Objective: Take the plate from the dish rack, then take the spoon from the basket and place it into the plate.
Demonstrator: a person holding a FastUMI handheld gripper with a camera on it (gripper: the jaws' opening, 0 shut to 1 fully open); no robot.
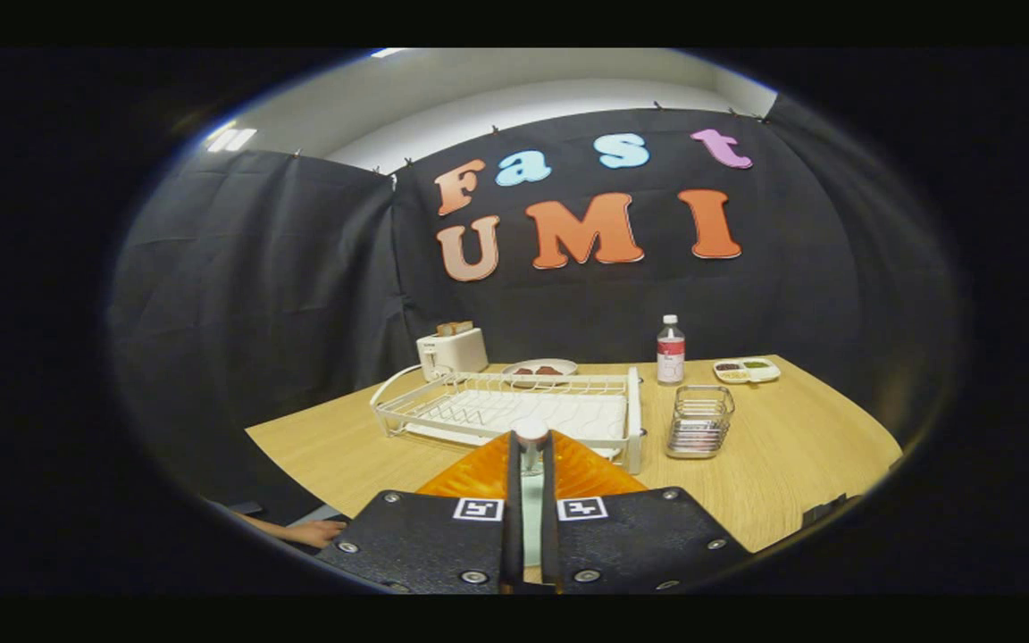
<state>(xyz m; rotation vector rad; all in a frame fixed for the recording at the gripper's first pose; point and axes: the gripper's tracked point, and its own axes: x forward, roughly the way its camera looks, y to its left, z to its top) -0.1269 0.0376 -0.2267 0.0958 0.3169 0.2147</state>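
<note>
My gripper (pixel 531 500) hangs low over the near part of the wooden table (pixel 791 464). Its two black fingers (pixel 443 536) are shut on a pale spoon (pixel 531 513). The spoon's handle runs forward between them, and its rounded white end (pixel 531 431) sticks out ahead. An orange plate (pixel 470 473) lies on the table directly under and just beyond the fingertips, in front of the white dish rack (pixel 514 411). The rack holds no dishes. To the right of the rack stands the metal wire basket (pixel 699 421); I cannot see anything inside it.
Behind the rack are a white toaster (pixel 452 350) and a plate of brown food (pixel 539 368). Further right stand a bottle (pixel 671 350) and a divided white tray (pixel 747 369). A person's hand (pixel 313 533) rests below the table's near left edge.
</note>
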